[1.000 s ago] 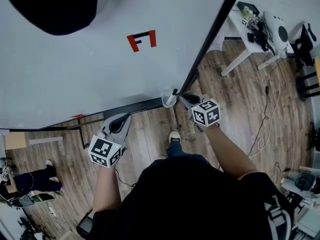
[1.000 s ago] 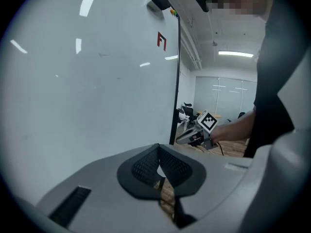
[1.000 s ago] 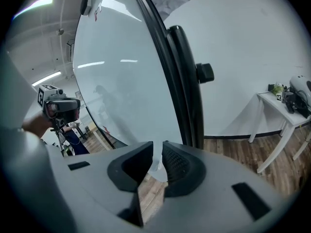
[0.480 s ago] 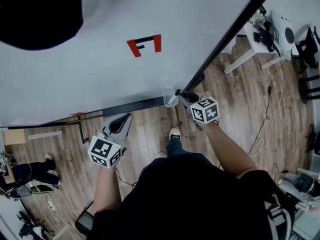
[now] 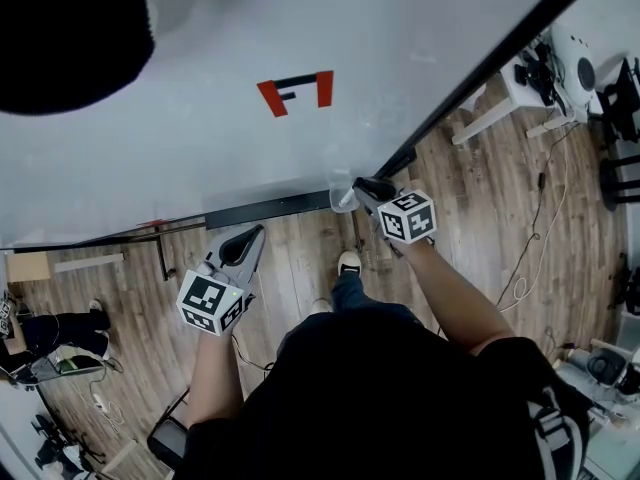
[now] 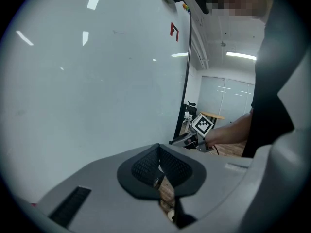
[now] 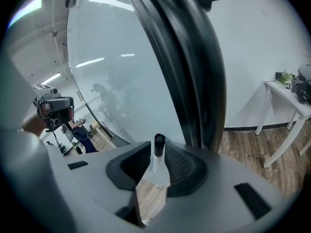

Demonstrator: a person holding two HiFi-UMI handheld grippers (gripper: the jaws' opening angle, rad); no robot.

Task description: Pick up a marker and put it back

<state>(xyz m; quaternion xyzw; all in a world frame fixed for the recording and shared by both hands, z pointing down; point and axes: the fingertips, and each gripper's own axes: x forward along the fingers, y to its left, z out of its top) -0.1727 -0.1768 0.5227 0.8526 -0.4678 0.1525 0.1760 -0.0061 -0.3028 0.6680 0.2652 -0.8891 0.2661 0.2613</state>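
Note:
A marker (image 7: 159, 144) with a black cap and white barrel stands upright in a clear cup (image 7: 156, 176) at the whiteboard's lower right corner (image 5: 342, 200). My right gripper (image 7: 158, 155) is at the cup, and its jaws have just been opening. The marker stands between the pads, with a gap on the left side. From the head view, the right gripper (image 5: 362, 188) is right of the cup. My left gripper (image 5: 250, 238) hangs below the board's ledge, well left of the cup. Its pads (image 6: 146, 166) meet with nothing between them.
The whiteboard (image 5: 300, 28) carries a red and black mark (image 5: 295, 90) and has a black frame (image 5: 480, 78) and bottom ledge (image 5: 260, 211). A white table with equipment (image 5: 525, 73) stands at the far right. Cables (image 5: 530, 258) lie on the wooden floor.
My right gripper has sunk a little beside the cup, with the marker still in the cup. The left gripper has hardly shifted. The head view has drifted slightly.

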